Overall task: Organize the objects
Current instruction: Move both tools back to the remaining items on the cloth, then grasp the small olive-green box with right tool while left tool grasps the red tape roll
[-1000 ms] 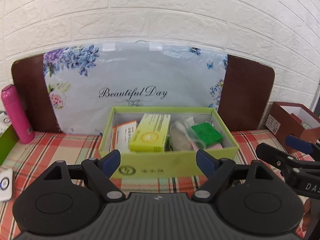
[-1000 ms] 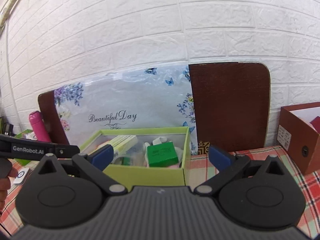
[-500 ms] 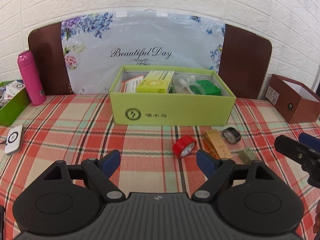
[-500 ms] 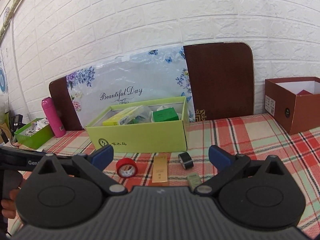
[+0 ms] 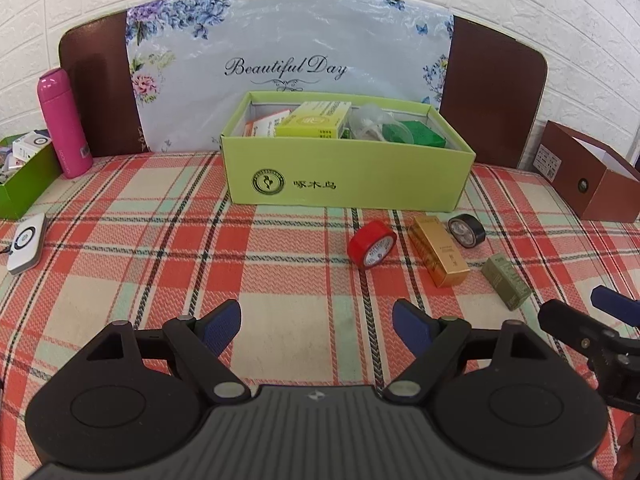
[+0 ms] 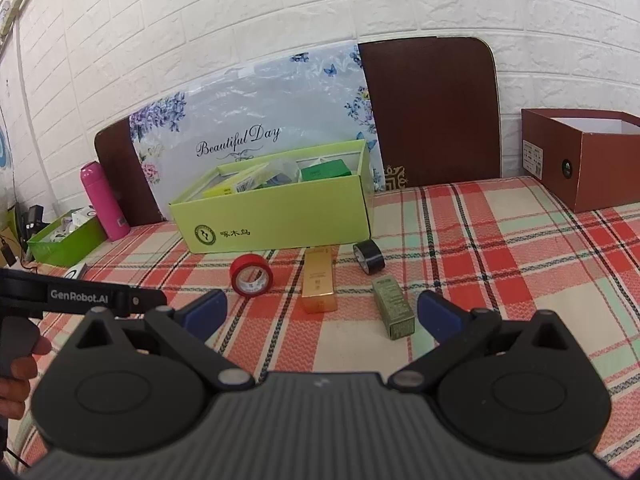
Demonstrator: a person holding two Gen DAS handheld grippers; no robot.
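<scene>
A light green open box (image 5: 344,176) (image 6: 280,216) holding small packages stands at the back middle of the plaid table. In front of it lie a red tape roll (image 5: 371,245) (image 6: 251,280), a gold box (image 5: 438,256) (image 6: 318,285), a black tape roll (image 5: 466,231) (image 6: 369,257) and a small olive box (image 5: 506,281) (image 6: 394,312). My left gripper (image 5: 316,328) is open and empty, above the cloth short of the red tape. My right gripper (image 6: 320,312) is open and empty, just short of the gold and olive boxes.
A pink bottle (image 5: 63,118) and a dark green tray (image 5: 24,184) of small items sit at the left, with a white device (image 5: 26,242) near the left edge. A brown open box (image 5: 588,184) (image 6: 584,160) stands at the right. A floral board leans on the brick wall.
Both grippers have pulled back and up from the green box. The loose tapes and small boxes on the cloth have come into view in front of them.
</scene>
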